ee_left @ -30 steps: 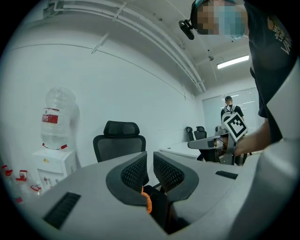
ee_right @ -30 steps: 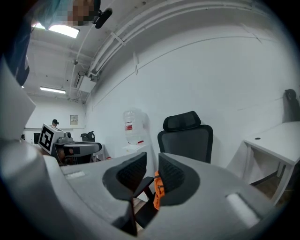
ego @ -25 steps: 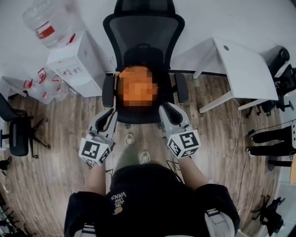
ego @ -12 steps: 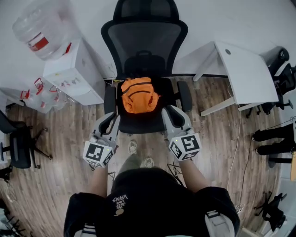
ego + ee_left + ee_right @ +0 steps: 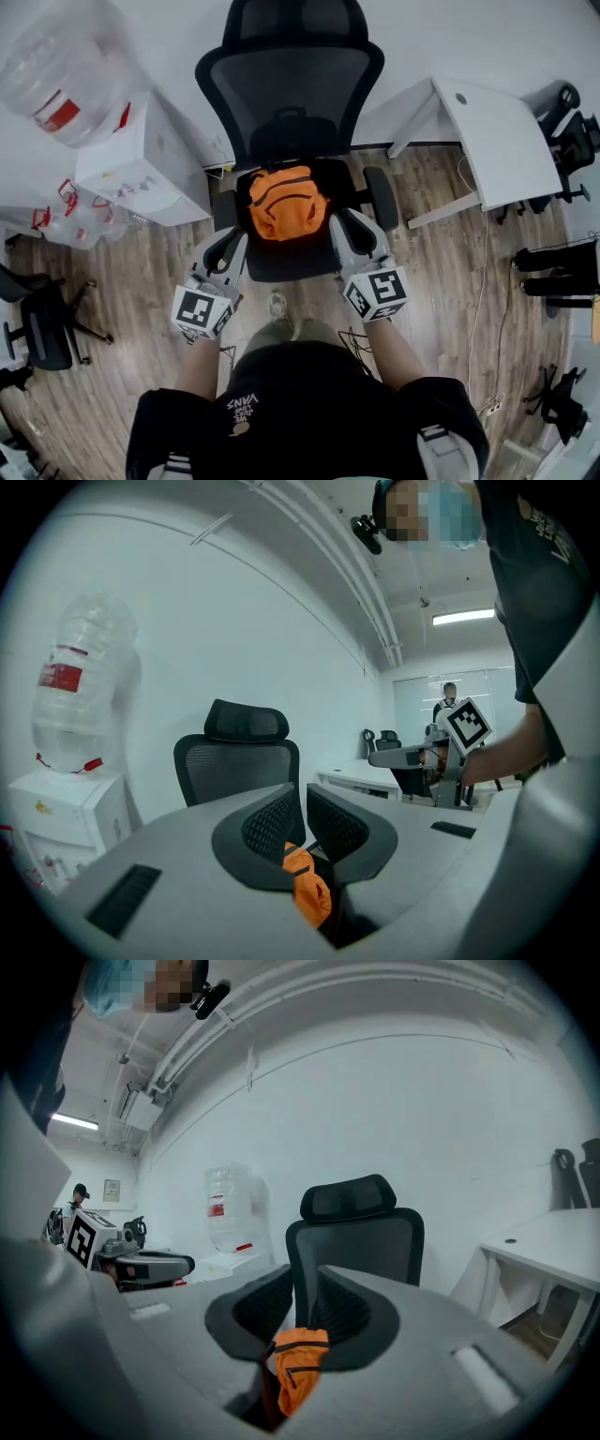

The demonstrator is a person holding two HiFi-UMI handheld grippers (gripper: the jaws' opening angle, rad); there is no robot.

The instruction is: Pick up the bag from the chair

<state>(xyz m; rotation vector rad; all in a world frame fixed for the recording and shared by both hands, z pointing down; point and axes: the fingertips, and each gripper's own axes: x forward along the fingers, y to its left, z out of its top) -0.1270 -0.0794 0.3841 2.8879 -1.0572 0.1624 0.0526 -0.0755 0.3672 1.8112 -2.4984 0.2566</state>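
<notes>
Left gripper point(image 5: 302, 799) view: jaws are covering most of the bag point(image 5: 306, 886); only an orange sliver is showing through the gap. Right gripper point(image 5: 305, 1274) view: same, the pads are blocking the bag's top and sides. Head view: both grippers are overlapping the front corners of the chair point(image 5: 289, 84) seat, and the seat is hiding the base. The water bottle point(image 5: 56, 70) is blurring and running off the top-left corner, its label print too small to read. The black chair point(image 5: 47, 323) is getting clipped by the left edge.
</notes>
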